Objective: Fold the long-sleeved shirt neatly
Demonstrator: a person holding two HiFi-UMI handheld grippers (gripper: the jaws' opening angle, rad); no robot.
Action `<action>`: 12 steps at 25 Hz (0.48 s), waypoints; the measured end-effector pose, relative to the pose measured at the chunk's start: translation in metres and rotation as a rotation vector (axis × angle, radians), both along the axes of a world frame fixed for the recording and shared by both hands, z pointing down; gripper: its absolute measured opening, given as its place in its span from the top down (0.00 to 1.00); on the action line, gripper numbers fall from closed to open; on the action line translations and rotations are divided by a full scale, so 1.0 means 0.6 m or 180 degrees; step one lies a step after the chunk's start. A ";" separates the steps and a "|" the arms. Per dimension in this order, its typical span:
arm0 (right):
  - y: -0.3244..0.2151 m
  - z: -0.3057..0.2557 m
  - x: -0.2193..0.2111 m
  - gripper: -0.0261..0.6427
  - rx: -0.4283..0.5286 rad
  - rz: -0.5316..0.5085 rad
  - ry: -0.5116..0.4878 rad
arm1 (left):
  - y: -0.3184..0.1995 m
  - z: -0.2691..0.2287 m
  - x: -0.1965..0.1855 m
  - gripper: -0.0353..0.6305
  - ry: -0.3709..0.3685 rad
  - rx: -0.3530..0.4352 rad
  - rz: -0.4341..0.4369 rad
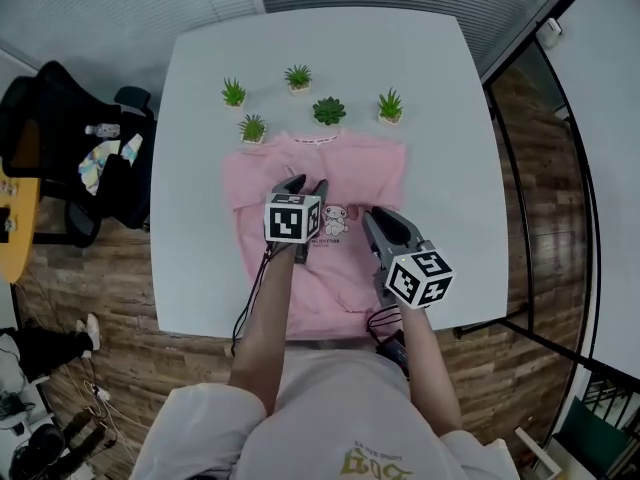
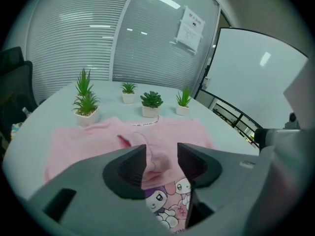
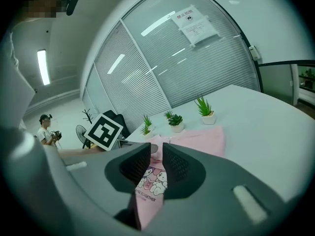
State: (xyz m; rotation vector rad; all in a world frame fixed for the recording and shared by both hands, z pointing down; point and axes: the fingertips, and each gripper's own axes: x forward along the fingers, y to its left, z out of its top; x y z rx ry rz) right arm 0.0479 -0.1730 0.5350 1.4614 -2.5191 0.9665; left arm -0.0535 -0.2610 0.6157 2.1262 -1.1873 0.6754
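Observation:
A pink long-sleeved shirt (image 1: pixel 345 168) lies flat on the white table (image 1: pixel 450 168), collar toward the plants, hem hanging over the near edge. A cartoon print (image 1: pixel 336 220) marks its chest. My left gripper (image 1: pixel 306 184) hovers over the middle of the chest, jaws apart. In the left gripper view a bunched pink cuff (image 2: pixel 158 157) lies on the shirt (image 2: pixel 83 141) between the left gripper's (image 2: pixel 161 154) pads, not pressed by them. My right gripper (image 1: pixel 383 218) is lower on the shirt's right half. Its jaws (image 3: pixel 157 154) stand a narrow gap apart, with only the shirt (image 3: pixel 202 136) beyond.
Several small potted plants (image 1: pixel 329 111) stand in a row just behind the collar. A black chair (image 1: pixel 60 148) with clutter sits left of the table. A glass railing (image 1: pixel 520 168) runs along the right. A person (image 3: pixel 47 129) stands far off in the right gripper view.

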 end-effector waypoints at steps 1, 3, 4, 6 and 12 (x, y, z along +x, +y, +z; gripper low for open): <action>0.000 0.002 -0.002 0.83 -0.0002 -0.0018 -0.0010 | 0.003 0.003 -0.001 0.62 0.0006 -0.0020 0.0010; 0.000 0.004 -0.005 0.83 0.0002 -0.0055 -0.0031 | 0.003 -0.003 -0.015 0.61 -0.0019 0.0060 -0.0082; 0.000 0.004 -0.006 0.83 0.0006 -0.0071 -0.0041 | 0.000 -0.008 -0.027 0.61 -0.0035 0.0111 -0.0170; 0.000 0.004 -0.009 0.83 0.0009 -0.0098 -0.0055 | -0.007 -0.012 -0.054 0.61 -0.0079 0.0171 -0.0362; 0.002 0.010 -0.013 0.83 -0.0012 -0.0156 -0.0077 | -0.017 0.022 -0.070 0.58 -0.0149 -0.0024 -0.0430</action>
